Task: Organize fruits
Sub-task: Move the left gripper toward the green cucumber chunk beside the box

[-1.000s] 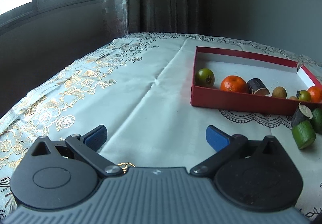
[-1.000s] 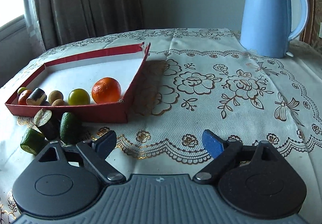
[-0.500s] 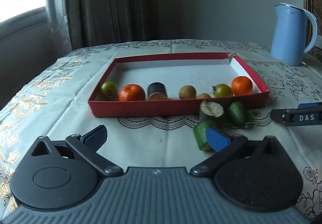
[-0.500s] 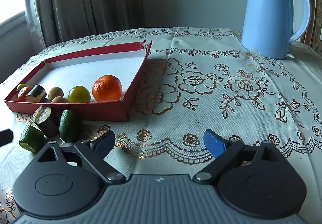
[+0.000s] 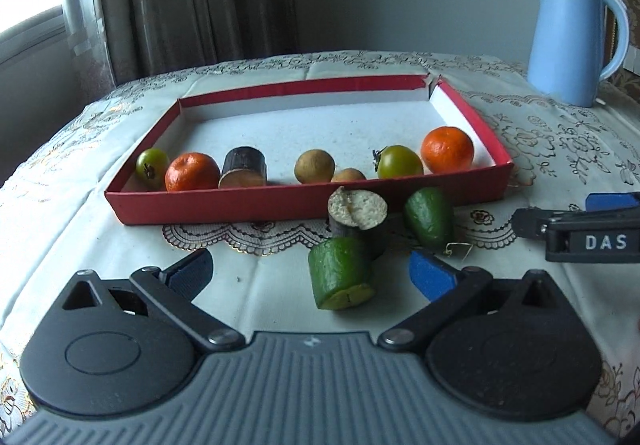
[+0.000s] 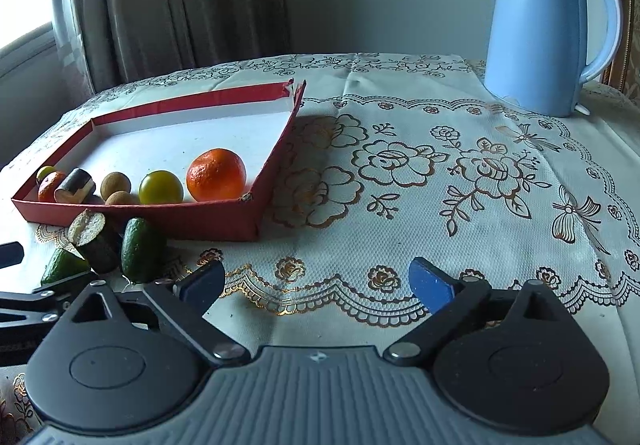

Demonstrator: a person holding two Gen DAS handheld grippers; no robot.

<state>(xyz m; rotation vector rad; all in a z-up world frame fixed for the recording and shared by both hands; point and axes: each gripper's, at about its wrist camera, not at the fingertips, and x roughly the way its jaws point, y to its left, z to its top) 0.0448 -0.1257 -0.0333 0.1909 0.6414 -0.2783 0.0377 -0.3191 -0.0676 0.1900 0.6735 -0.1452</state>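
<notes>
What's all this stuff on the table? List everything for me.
tray: 1, red, white inside, on the tablecloth
oranges: 2, orange, in the tray
green tomatoes: 2, in the tray
small brown fruits: 2, in the tray
dark cane piece: 1, in the tray
cane piece: 1, outside the tray's near wall
green pieces: 2, outside the tray
kettle: 1, blue, far right
tablecloth: 1, pale, gold flowers
left hand-held gripper: open, empty
right hand-held gripper: open, empty
</notes>
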